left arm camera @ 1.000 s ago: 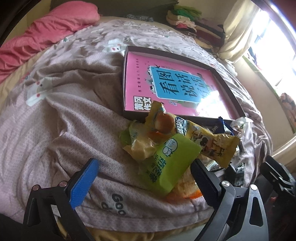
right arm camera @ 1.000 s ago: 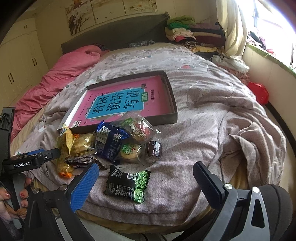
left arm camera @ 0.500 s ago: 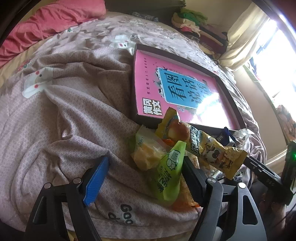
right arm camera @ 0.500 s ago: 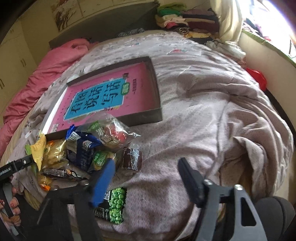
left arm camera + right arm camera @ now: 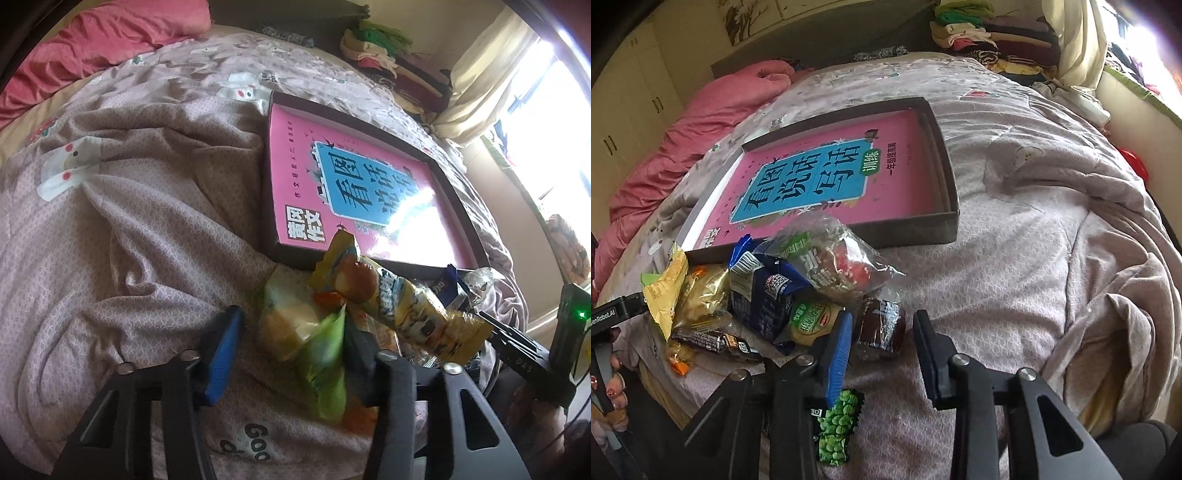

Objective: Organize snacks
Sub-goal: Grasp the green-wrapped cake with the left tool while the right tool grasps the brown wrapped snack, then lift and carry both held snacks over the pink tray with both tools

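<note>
1. Green snack packet (image 5: 325, 363) at 6 o'clock of the left wrist view, upright between the fingers of the left gripper (image 5: 291, 350); gap narrow, possibly touching, blur prevents certainty.
2. Brown snack (image 5: 881, 326) between the parted fingers of the right gripper (image 5: 882, 343), not pinched.
3. Pea packet (image 5: 836, 428) below, at 6 o'clock.
4. Box (image 5: 951, 199) with pink book (image 5: 827, 177) toward 12 o'clock, on the quilt (image 5: 1034, 240).

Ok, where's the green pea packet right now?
In the right wrist view, the green pea packet lies on the bedspread, low and left of centre, partly under the right gripper's blue jaw.
</note>
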### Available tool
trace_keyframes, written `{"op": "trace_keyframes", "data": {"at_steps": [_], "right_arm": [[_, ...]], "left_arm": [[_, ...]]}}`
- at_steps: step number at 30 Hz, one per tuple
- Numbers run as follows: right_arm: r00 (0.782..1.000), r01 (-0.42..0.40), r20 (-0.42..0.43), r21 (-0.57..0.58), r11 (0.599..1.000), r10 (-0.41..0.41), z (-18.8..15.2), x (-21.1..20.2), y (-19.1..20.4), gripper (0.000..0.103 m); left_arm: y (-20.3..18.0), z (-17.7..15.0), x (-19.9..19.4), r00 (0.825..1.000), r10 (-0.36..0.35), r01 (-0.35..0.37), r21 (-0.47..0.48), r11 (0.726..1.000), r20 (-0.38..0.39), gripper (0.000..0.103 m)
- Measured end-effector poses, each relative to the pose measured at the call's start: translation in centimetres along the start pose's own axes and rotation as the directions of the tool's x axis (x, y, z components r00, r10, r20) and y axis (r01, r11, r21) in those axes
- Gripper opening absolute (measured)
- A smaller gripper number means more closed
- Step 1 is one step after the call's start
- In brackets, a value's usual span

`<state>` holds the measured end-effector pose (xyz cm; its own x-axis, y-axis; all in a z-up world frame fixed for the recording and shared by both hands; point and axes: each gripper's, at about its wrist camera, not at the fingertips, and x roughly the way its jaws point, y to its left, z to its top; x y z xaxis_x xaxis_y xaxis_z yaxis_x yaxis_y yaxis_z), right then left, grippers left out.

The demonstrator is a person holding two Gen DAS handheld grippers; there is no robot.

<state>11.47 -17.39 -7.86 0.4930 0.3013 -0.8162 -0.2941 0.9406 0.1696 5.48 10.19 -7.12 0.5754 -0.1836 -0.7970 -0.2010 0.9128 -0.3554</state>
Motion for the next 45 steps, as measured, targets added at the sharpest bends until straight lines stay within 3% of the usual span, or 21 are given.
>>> {"op": "trace_keyframes", "data": {"at_steps": [1,14,24,34,45], "right_arm": [[1.0,-0.001,0.001,0.0,1.0,0.001,0.0,0.0,0.0,0.034],[1.0,-0.016,-0.014,0.005,1.0,0.016,0.1,0.4,-0.3,0.033],[0.997,-0.082,-0.005,0.057,0.995,0.082,-0.1,-0.1,-1.4,0.03],[0.992,-0.102,0.088,0.103,0.989,0.093,-0.1,-2.8,-2.4,0.03],[0.973,-0.105,0.208,0.029,0.994,0.096,0.9,-5.2,-1.6,0.03]], "left_arm": [[-0.1,0.1,-0.2,1.0,0.016,-0.016,0.013,1.0,0.01,0.039],[-0.5,-0.8,1.5,0.997,0.041,-0.038,0.038,0.999,-0.058,0.038],[-0.4,-0.8,0.9,0.999,0.012,-0.01,0.034,0.999,-0.053,0.034],[-0.4,-0.3,-2.5,0.999,-0.026,0.026,0.006,1.0,0.039,0.034],[-1.2,0.7,-5.3,0.992,-0.028,0.025,0.026,0.999,0.125,0.034]]}}
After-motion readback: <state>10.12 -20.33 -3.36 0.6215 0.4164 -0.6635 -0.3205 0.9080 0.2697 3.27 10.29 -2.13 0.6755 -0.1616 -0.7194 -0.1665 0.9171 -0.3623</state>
